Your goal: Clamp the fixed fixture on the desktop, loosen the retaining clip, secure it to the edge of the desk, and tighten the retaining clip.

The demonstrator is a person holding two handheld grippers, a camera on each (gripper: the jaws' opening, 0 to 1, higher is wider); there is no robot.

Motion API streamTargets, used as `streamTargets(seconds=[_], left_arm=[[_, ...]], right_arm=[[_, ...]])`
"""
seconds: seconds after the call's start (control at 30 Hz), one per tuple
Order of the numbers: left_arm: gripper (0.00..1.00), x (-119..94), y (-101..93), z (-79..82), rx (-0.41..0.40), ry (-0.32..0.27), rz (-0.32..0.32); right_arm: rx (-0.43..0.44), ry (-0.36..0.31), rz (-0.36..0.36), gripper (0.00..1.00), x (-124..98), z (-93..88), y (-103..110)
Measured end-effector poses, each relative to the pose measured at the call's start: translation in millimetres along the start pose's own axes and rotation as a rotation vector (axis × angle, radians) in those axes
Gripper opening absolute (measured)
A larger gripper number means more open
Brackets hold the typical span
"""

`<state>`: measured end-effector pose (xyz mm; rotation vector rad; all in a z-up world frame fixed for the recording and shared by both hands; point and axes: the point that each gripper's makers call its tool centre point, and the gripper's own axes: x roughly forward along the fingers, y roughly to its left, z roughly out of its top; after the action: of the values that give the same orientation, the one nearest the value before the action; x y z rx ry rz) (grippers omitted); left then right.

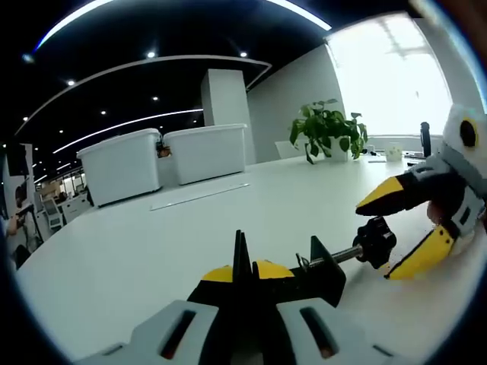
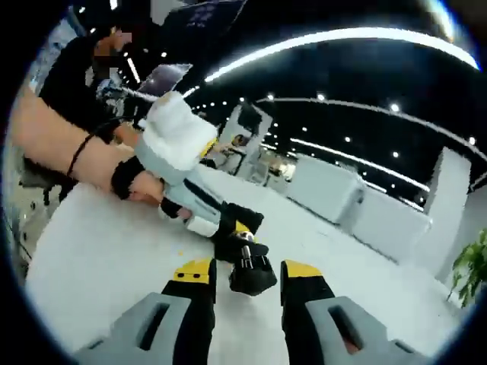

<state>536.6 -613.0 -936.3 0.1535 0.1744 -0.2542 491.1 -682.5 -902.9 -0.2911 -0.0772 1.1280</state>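
Fixture [image 1: 323,268] on white desk [image 1: 152,251]: left claw [image 1: 245,268] grips it, right claw [image 2: 248,272] spread around its knob [image 2: 251,275].

Desk [image 1: 152,251] under me: smooth white top, slight sheen. Clamp fixture [image 1: 323,270] looks matt black, its screw [image 1: 341,256] bare shiny metal, knob [image 1: 375,242] black and ribbed, plastic by the look. My left gripper [image 1: 245,275]: matt black jaws, yellow tips, grey plastic bodies. Storage bins [image 1: 163,160] are translucent white plastic.

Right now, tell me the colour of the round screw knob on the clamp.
Black; the round screw knob shows best in the left gripper view.
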Motion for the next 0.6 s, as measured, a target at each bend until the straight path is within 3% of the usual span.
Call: streamTargets(seconds=[0.07, 0.3, 0.43, 0.6], left_arm=[[0.06, -0.7, -0.1, 0.0, 0.000, 0.000, 0.001], [0.06, 1.1, 1.7, 0.4, 0.002, 0.001, 0.003], [0.06, 1.6, 3.3, 0.7, 0.005, 0.001, 0.003], [0.06, 3.2, 3.6, 1.4, 0.006, 0.001, 0.003]], right_arm=[[0.099, -0.016, 0.001, 0.34, -2.4, 1.6, -7.8], [0.345, 0.044, 0.071, 0.30, 0.8, -8.8, -10.0], [0.408, 0.072, 0.105, 0.29, 3.0, -13.7, -9.7], [0.425, 0.081, 0.128, 0.28, 2.8, -14.0, 2.5]])
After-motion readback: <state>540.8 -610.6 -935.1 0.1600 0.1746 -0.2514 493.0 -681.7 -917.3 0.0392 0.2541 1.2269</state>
